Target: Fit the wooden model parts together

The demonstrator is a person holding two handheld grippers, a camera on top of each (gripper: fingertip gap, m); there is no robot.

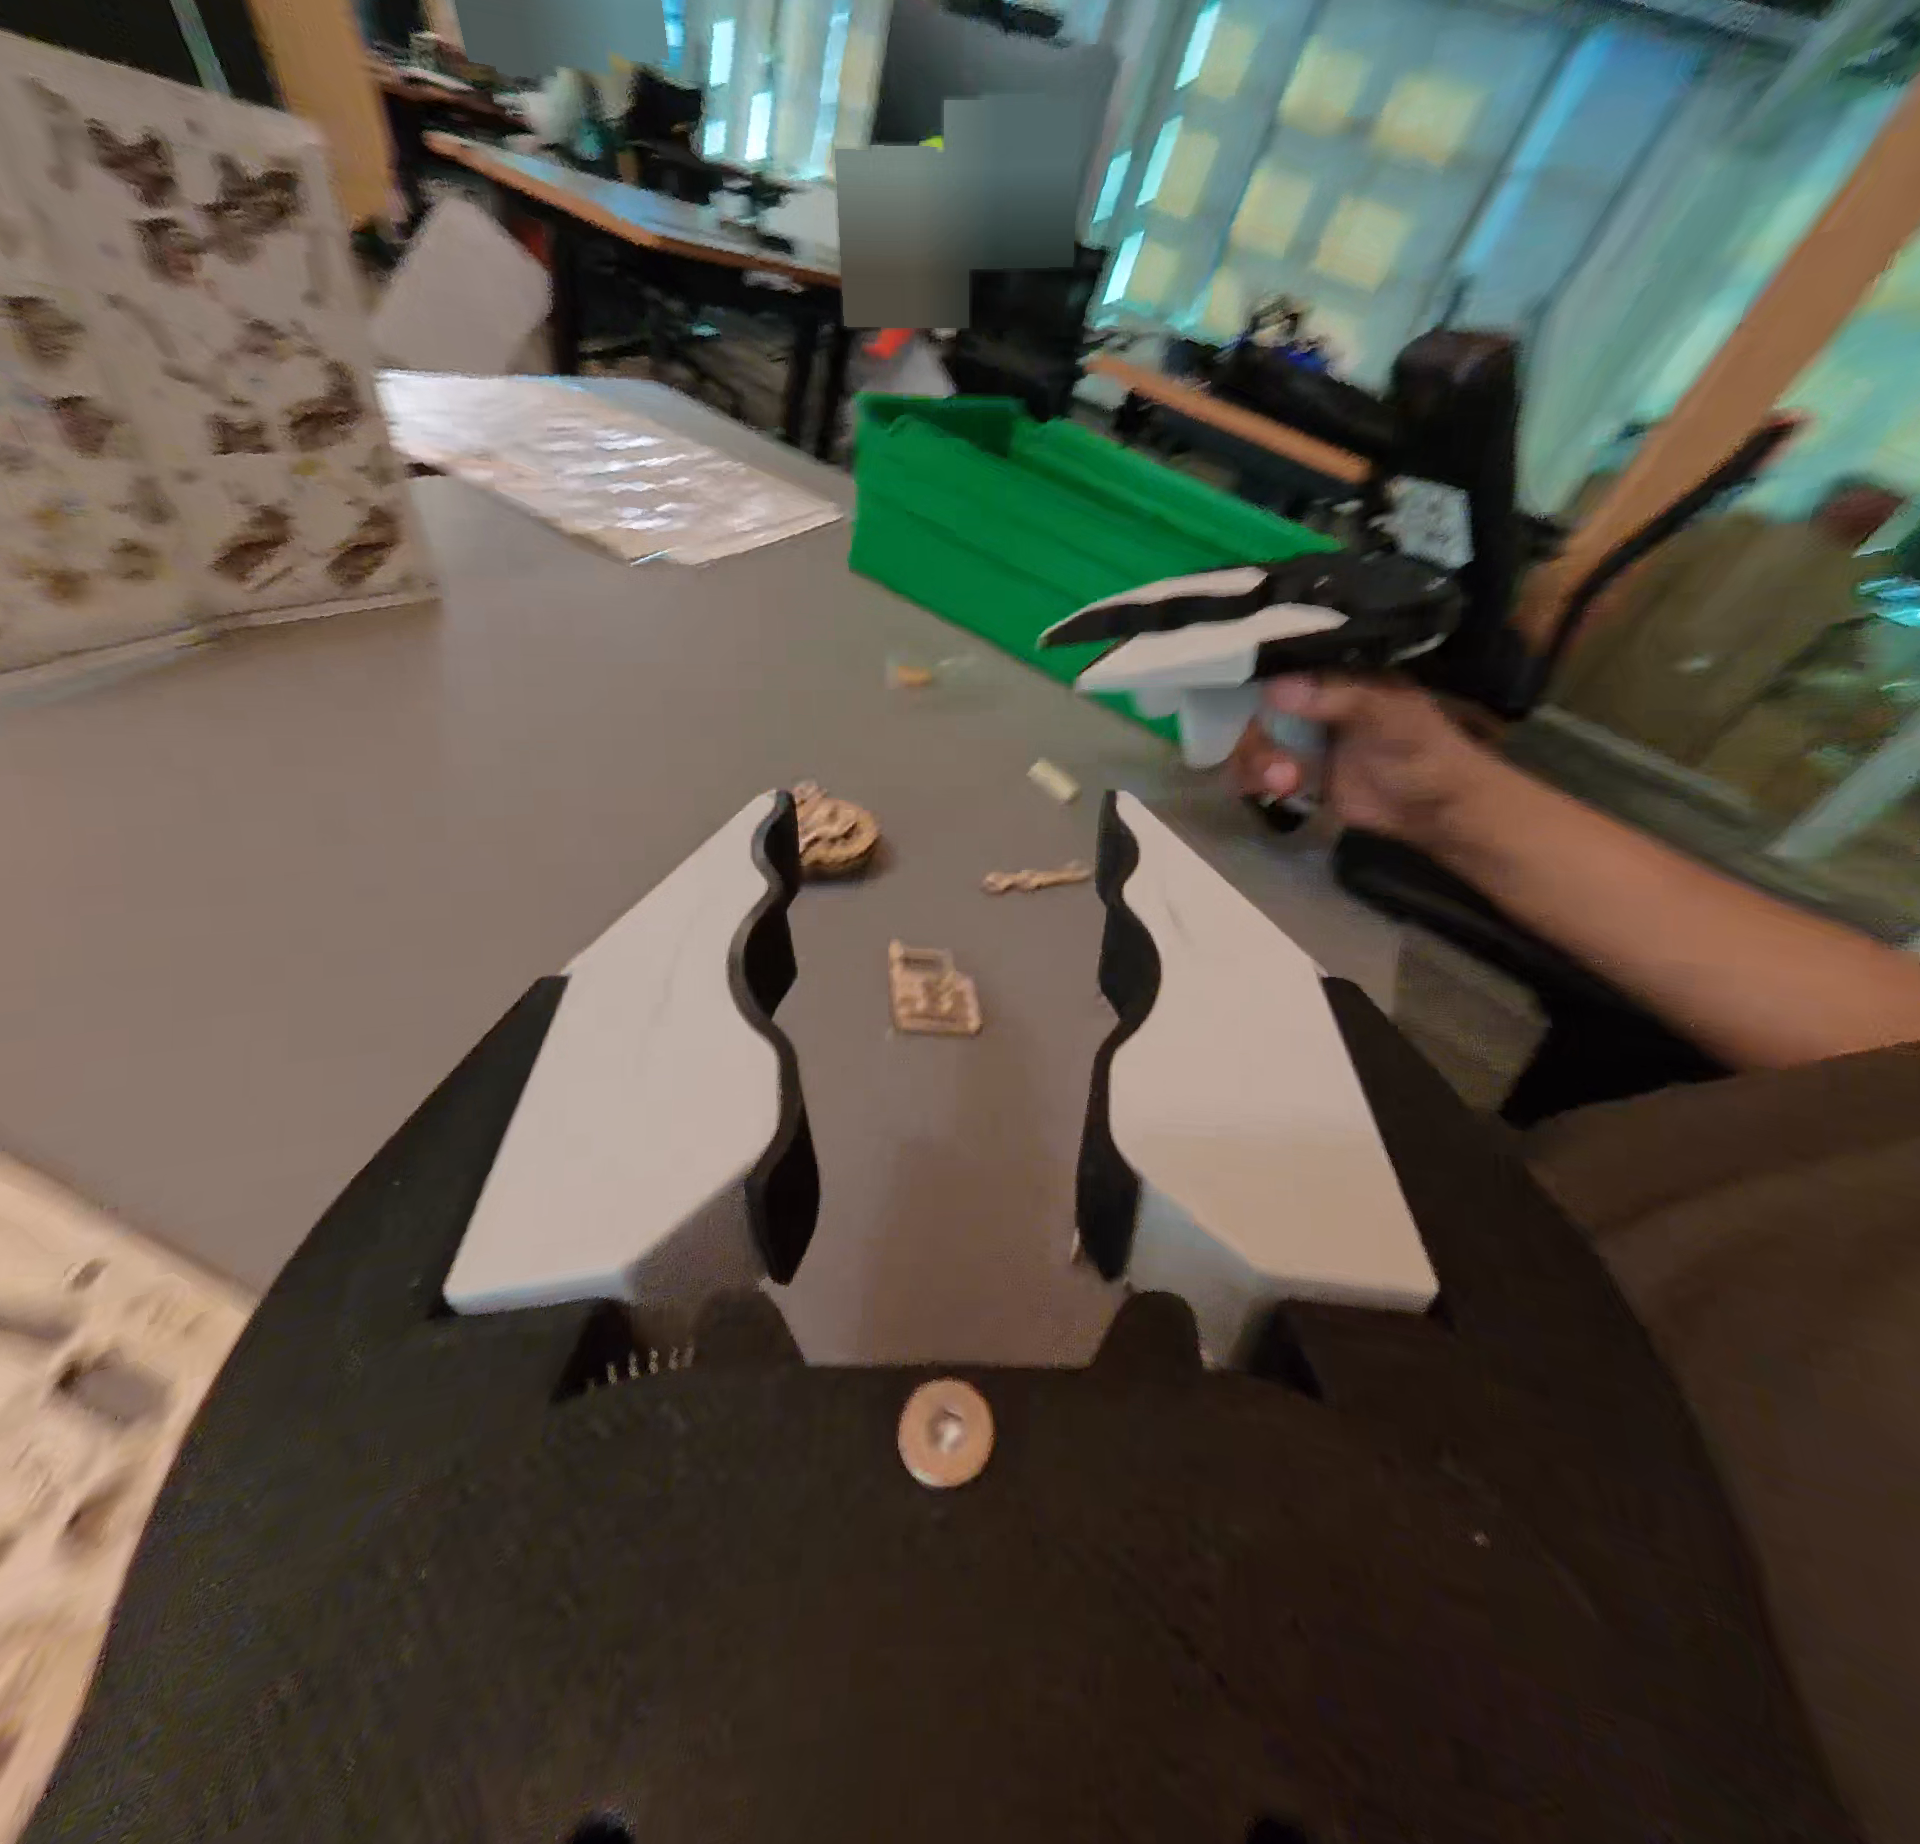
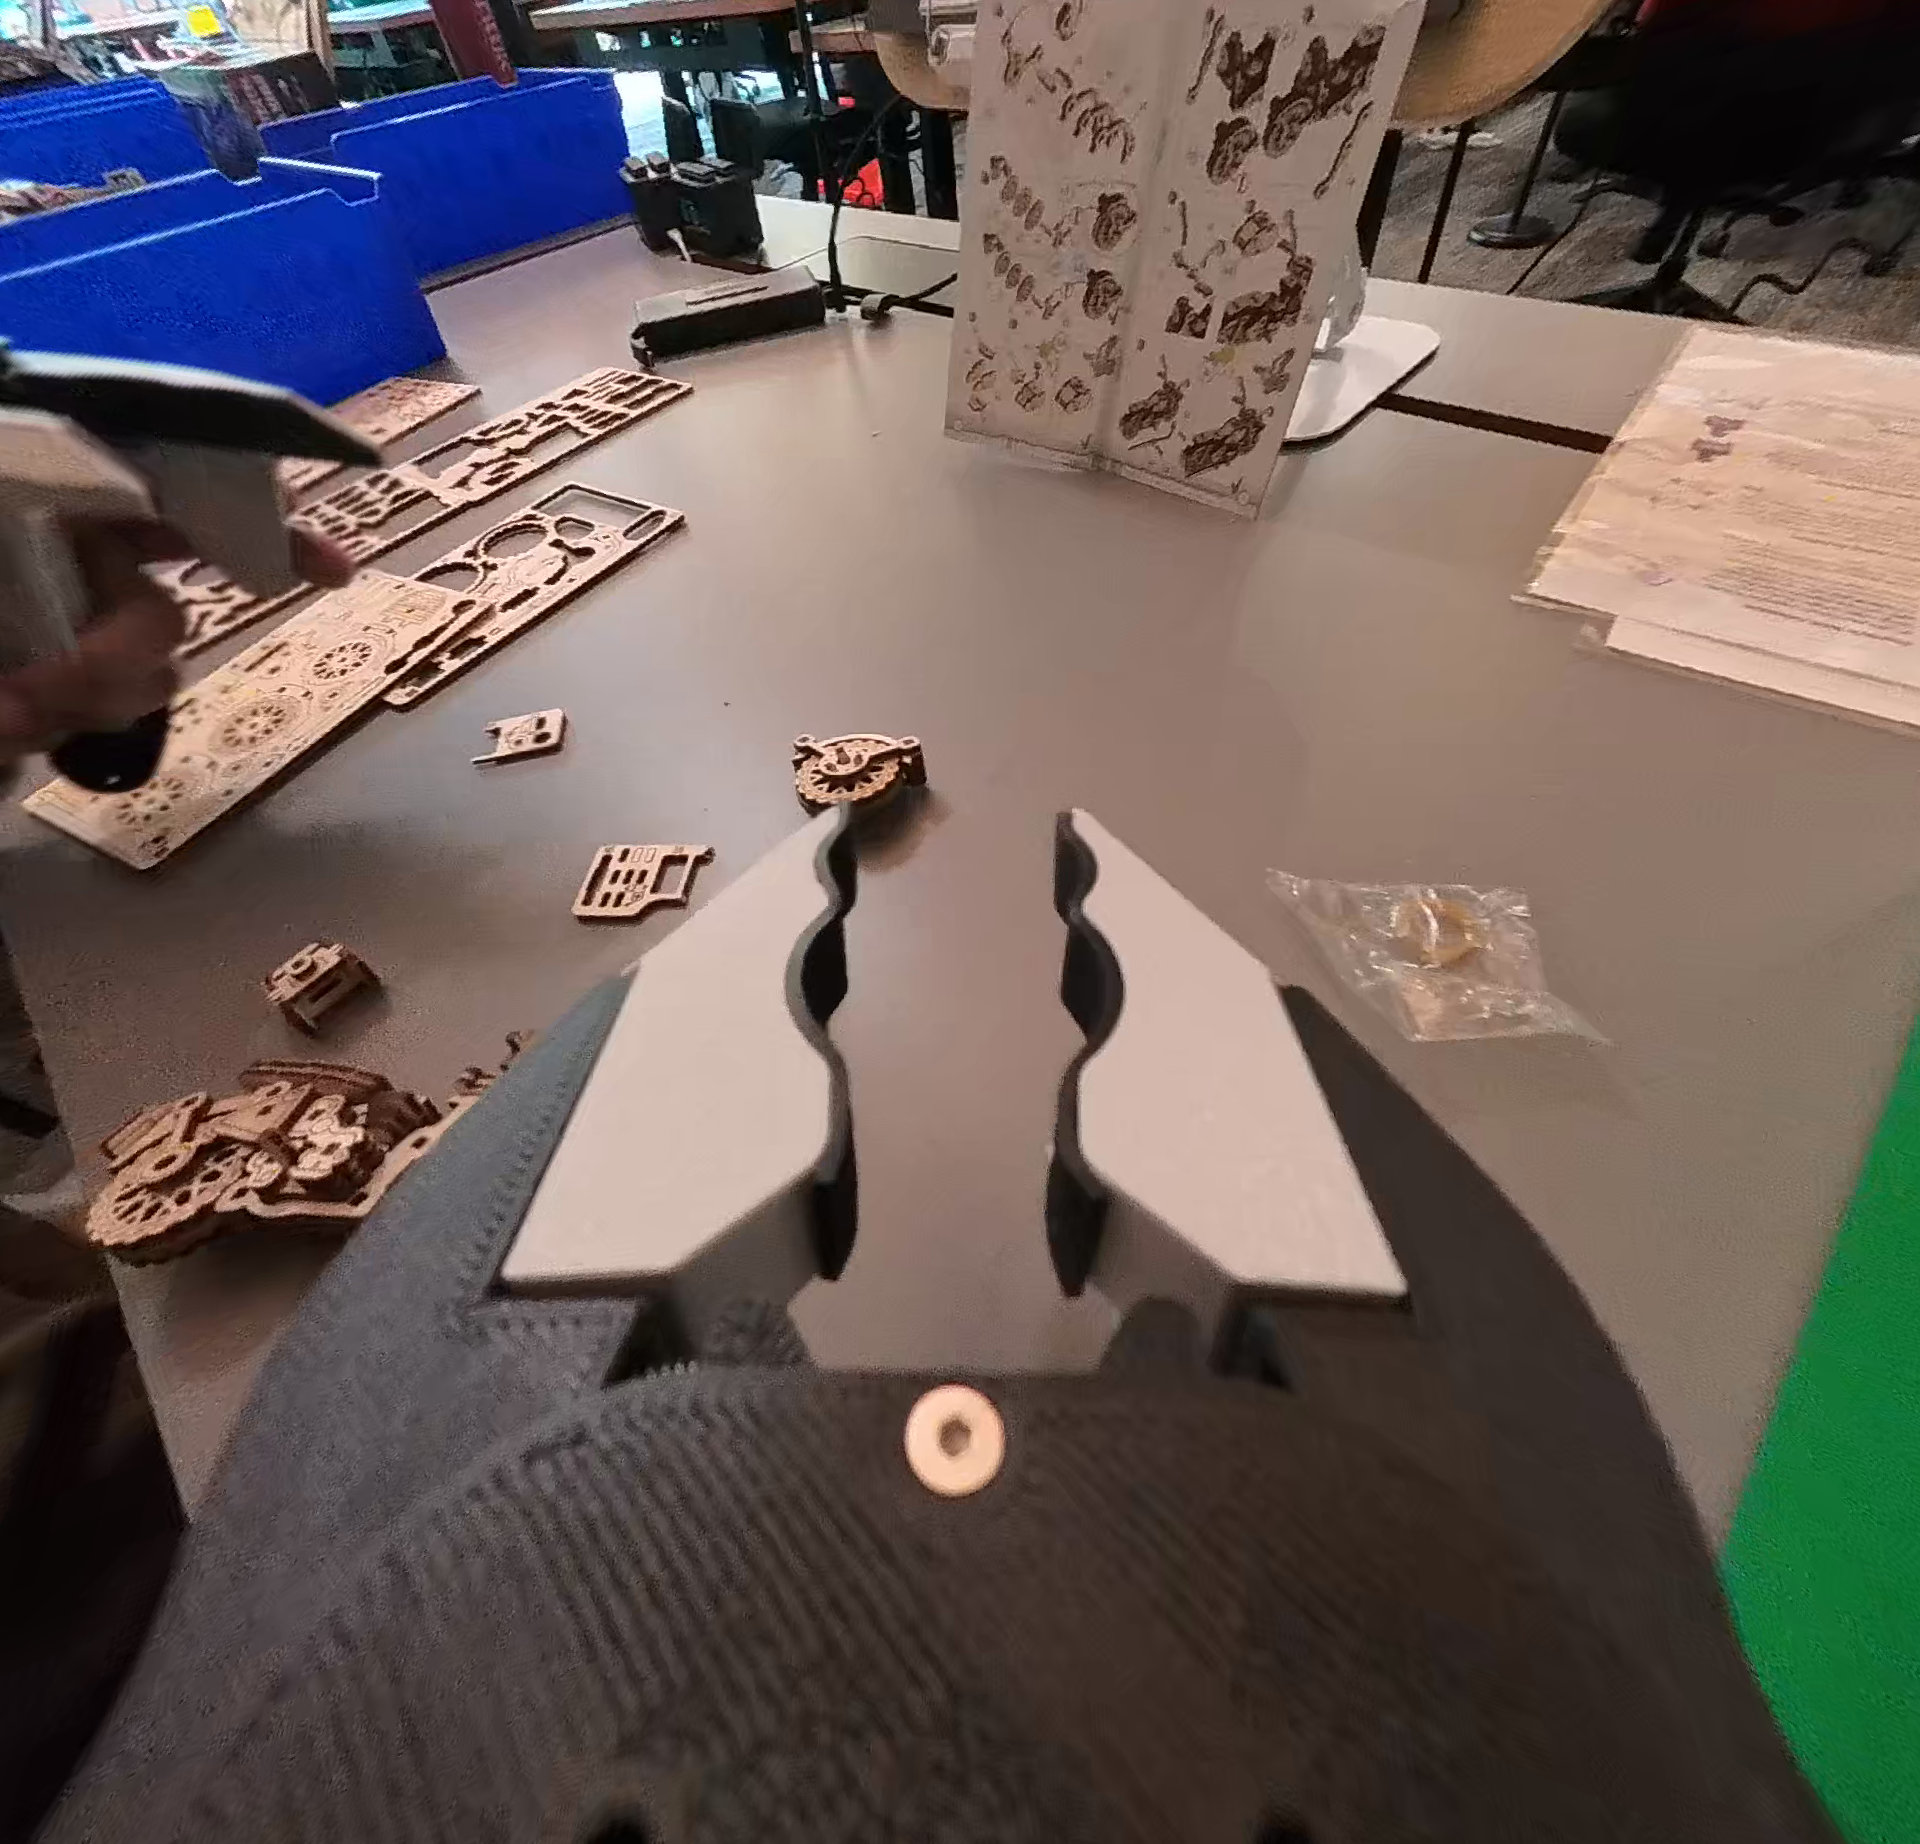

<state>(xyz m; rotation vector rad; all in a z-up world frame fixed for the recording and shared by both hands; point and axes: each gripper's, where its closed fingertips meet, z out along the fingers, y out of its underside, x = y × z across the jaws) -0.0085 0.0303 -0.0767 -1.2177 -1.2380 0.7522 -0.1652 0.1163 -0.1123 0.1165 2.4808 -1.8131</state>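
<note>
My left gripper (image 1: pixel 940 818) is open and empty, low over the grey table (image 1: pixel 416 859). Between its fingers lies a flat wooden slotted part (image 1: pixel 932 989). A round wooden gear assembly (image 1: pixel 836 838) sits by the left fingertip, and a thin wooden strip (image 1: pixel 1036 877) by the right one. My right gripper (image 2: pixel 956 828) is open and empty, with the gear assembly (image 2: pixel 857 771) just past its left fingertip. To its left lie the flat slotted part (image 2: pixel 639 880), a smaller flat part (image 2: pixel 525 734), a small block (image 2: pixel 317 984) and a larger built assembly (image 2: pixel 260 1160).
Punched wooden sheets (image 2: pixel 364 599) lie at the left by blue bins (image 2: pixel 208 236). An instruction sheet on a stand (image 2: pixel 1174 236) is at the back, papers (image 2: pixel 1766 527) at the right, and a plastic bag (image 2: pixel 1423 947) near the right gripper. A green bin (image 1: pixel 1039 516) stands on the table's right side. The gap from one gripper's tips to the other's is roughly 20 centimeters. From my left tips it is roughly 12 centimeters to the small block (image 2: pixel 317 984); from my right, 20 centimeters.
</note>
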